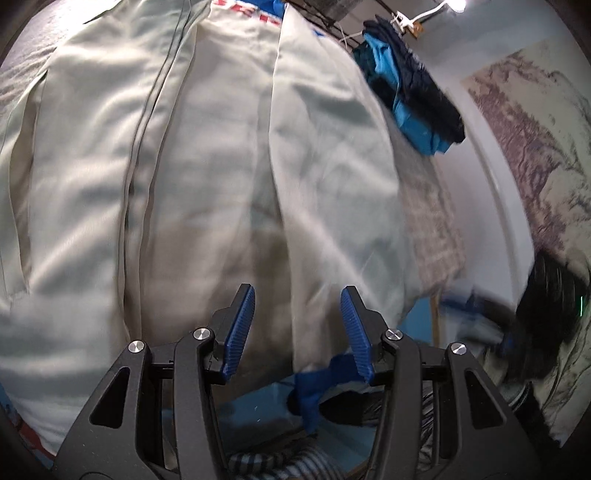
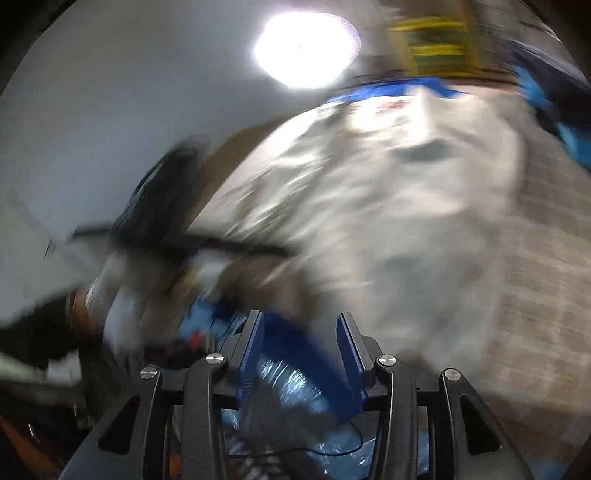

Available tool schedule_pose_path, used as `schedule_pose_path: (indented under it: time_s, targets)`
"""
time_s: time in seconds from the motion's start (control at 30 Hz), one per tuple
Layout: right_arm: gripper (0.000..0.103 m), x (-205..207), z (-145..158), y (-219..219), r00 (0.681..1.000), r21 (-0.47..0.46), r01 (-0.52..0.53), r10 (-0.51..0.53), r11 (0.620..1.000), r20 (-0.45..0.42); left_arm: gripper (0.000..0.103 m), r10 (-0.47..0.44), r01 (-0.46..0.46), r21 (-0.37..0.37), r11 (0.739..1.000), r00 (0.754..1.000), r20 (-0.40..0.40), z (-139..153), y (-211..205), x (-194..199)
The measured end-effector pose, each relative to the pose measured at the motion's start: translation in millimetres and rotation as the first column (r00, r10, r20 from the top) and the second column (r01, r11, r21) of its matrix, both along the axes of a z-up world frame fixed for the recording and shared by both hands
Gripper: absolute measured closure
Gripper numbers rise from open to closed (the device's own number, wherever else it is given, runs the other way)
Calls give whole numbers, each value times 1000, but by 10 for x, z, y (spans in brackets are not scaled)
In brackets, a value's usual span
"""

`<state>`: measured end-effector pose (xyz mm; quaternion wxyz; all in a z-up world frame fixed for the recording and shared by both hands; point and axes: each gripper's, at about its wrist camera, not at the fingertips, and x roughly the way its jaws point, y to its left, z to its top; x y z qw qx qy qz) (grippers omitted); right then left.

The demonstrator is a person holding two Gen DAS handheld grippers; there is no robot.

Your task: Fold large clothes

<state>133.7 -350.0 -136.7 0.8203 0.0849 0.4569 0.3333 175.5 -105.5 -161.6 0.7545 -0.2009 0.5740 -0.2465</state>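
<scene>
- The pale grey-green garment (image 1: 229, 155) fills most of the left wrist view: a thin, smooth, slightly shiny fabric, spread wide and rumpled into long soft folds that run from near to far.
- A dark seam line (image 1: 147, 122) runs lengthwise down its left part, and red lettering (image 1: 245, 9) on a white band shows at its far edge beside a strip of blue trim.
- Far right of it lies a crumpled heap of dark navy and bright blue clothes (image 1: 410, 96), on a woven, check-patterned cloth (image 1: 432, 221) that covers the surface.
- The left gripper (image 1: 297, 312) has 2 ribbed blue pads on black arms. The pads stand wide apart with nothing pinched between them; the garment lies beyond and below them.
- A blue cuff or hem (image 1: 314, 384) of the garment hangs just beside the right pad; contact cannot be told.
- The right wrist view is heavily blurred. The same pale garment (image 2: 369, 206) shows as a large creased mass, far and right of the fingers, with the checked cloth (image 2: 546, 280) to its right.
- The right gripper (image 2: 300, 332) also has its 2 blue pads spread apart; blurred blue fabric (image 2: 295, 354) lies between them, but no grip is visible.
- A bright round light (image 2: 306, 48) glares at the top.
</scene>
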Motion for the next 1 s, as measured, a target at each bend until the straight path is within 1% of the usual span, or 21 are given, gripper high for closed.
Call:
schedule_pose_path:
  time_s: [0.03,0.07,0.13,0.17,0.23,0.3,0.33,0.4,0.43,0.47,0.5,0.53,0.6,0.63,0.73,0.77,0.8,0.87,0.93,1.0]
  targets:
    - [59,140,-31,-179,997,17,73,-72,997,-28,54,-5,5,-6,1000,1000,-9,-25,-4,-30]
    - [58,244,-63,-296,991,23,121,-120,992,-52,54,-9,9,-17,1000,1000,-18,-52,-19,-73]
    - [58,472,-165,-524,971,34,219,-214,975,-107,54,-19,18,-24,1000,1000,-24,-91,-48,-138]
    - [58,621,-225,-625,958,43,259,-251,965,-142,54,-25,24,-31,999,999,-26,-112,-72,-177]
    - [58,813,-311,-732,942,52,294,-280,954,-184,54,-39,38,-38,999,999,-25,-134,-122,-219]
    - [58,988,-369,-768,935,38,311,-298,950,-194,55,-47,47,-31,998,999,-8,-121,-159,-255]
    - [59,1064,-391,-768,933,35,314,-302,949,-197,59,-51,51,-36,998,999,-9,-125,-170,-266]
    - [61,1219,-446,-738,928,30,323,-311,946,-206,74,-55,53,-59,997,998,-30,-157,-190,-272]
    - [66,1274,-464,-726,926,29,327,-314,945,-210,78,-51,49,-63,997,998,-34,-178,-196,-281]
    - [74,1355,-492,-707,923,32,331,-317,943,-217,87,-49,46,-61,997,998,-35,-200,-202,-286]
    - [80,1407,-504,-684,922,37,333,-318,942,-221,88,-47,45,-65,997,998,-36,-212,-202,-289]
    - [92,1447,-510,-667,922,41,334,-318,942,-220,88,-45,42,-76,996,998,-38,-221,-201,-294]
    - [97,1499,-502,-609,927,30,327,-315,944,-206,93,-45,40,-104,994,998,-43,-229,-180,-325]
    - [99,1511,-482,-613,929,17,324,-315,946,-195,93,-44,39,-113,993,998,-44,-229,-182,-342]
    - [101,1490,-398,-592,936,-29,315,-315,949,-155,95,-41,29,-167,985,997,-70,-251,-212,-409]
    - [101,1507,-354,-622,935,-34,320,-322,947,-149,95,-38,18,-209,978,995,-91,-269,-238,-447]
    - [101,1467,-323,-672,933,-34,327,-328,944,-148,95,-41,17,-230,973,994,-98,-278,-270,-449]
    - [102,1468,-243,-793,927,-33,344,-345,938,-144,95,-56,33,-251,967,995,-85,-273,-368,-492]
    - [102,1463,-184,-910,922,-50,361,-364,931,-129,95,-62,43,-244,969,995,-73,-288,-440,-502]
    - [102,1505,-184,-946,920,-42,364,-366,931,-141,95,-63,52,-189,981,997,-54,-335,-467,-516]
